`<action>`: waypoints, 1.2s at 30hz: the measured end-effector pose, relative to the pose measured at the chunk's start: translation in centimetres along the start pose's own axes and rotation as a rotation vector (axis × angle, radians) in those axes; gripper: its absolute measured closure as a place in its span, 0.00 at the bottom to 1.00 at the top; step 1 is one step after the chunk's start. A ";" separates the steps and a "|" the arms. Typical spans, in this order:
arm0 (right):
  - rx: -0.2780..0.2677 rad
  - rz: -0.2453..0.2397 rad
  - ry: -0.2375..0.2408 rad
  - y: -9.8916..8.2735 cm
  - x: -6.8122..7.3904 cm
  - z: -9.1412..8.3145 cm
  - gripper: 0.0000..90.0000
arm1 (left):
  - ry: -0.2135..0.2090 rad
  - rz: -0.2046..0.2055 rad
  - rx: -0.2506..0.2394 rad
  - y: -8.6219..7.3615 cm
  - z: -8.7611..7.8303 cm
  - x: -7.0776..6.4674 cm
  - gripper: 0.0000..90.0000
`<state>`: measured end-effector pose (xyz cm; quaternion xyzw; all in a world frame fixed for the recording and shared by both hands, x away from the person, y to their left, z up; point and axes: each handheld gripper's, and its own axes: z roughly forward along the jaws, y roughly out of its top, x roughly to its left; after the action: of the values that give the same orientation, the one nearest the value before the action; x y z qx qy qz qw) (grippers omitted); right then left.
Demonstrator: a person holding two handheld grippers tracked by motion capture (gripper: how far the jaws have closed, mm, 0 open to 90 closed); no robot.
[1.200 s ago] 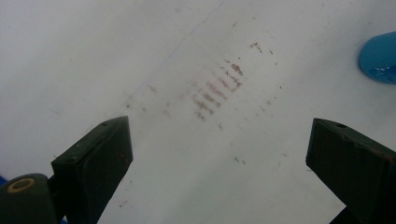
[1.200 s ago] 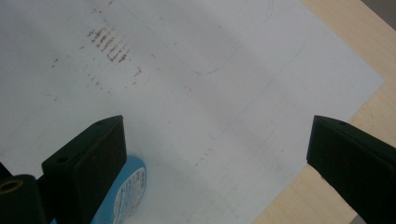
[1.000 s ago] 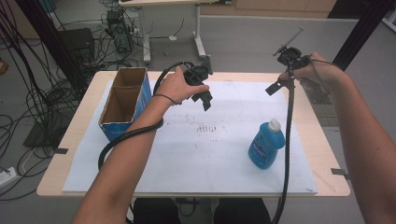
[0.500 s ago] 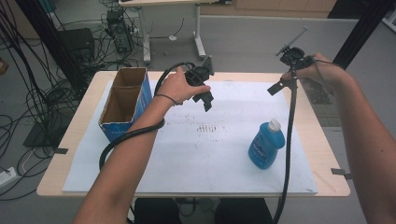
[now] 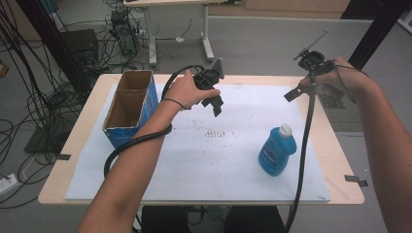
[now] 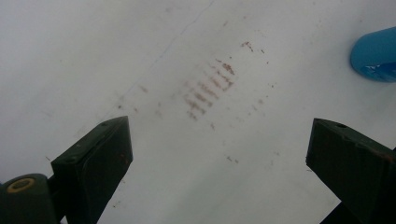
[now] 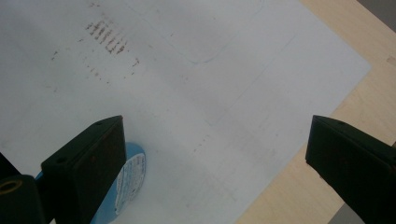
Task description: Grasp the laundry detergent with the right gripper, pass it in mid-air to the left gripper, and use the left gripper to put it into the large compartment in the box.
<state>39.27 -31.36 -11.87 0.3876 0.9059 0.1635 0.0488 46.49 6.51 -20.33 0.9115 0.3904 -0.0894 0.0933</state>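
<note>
Blue bottle [image 5: 276, 151] stands upright on the desk [image 5: 335, 145], right of centre. Left tongs [image 5: 215, 102] and right tongs [image 5: 295, 93] held apart, empty, above. Smooth plastic judged slippery, liquid-heavy; mid-body grasp advised.

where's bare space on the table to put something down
Most of the white sheet is bare: the wide middle between the cardboard box and the blue bottle, and the near strip. It is tighter by the bottle and the cable beside it.
</note>
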 end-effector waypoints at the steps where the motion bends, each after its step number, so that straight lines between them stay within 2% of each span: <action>1: 0.000 0.000 0.000 0.0 0.0 0.0 0.06 | -0.002 0.000 0.000 0.0 0.0 0.0 0.08; 36: -0.012 0.072 -0.026 -6.6 -0.6 -0.9 0.06 | 0.004 -0.004 0.013 -0.6 0.3 -0.5 0.08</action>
<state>34.92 -36.31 -13.26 0.4217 0.8897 0.1652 0.0571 45.69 6.44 -20.50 0.9117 0.3916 -0.0901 0.0862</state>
